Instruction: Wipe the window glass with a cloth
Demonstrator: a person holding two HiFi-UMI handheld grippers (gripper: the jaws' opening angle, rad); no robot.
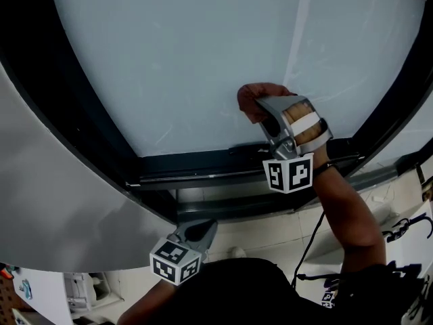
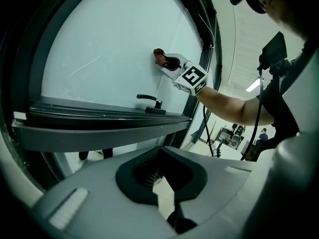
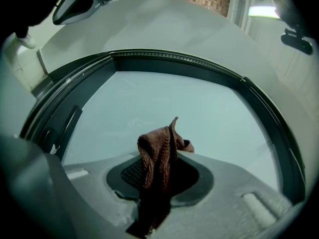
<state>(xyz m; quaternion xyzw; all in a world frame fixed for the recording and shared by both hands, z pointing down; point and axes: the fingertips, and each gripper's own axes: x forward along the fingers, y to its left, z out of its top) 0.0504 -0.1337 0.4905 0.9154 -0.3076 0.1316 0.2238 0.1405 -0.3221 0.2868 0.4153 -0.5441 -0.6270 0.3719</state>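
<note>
Window glass (image 1: pixel 169 59) — cloth (image 1: pixel 256 100) above lower frame (image 1: pixel 203 162)

Grey right claw (image 1: pixel 262 108), black-and-white marker cube (image 1: pixel 291 175), black shirt (image 1: pixel 237 290)

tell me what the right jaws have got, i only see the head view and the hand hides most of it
observer: a brown cloth, bunched up between the right gripper's jaws, which are shut on it.
operator: is it on the glass yet
observer: the left gripper view catches it side-on, and the cloth's front end looks to be against the window glass.
operator: left one carrying anything
observer: no, the left gripper's jaws have nothing between them.
</note>
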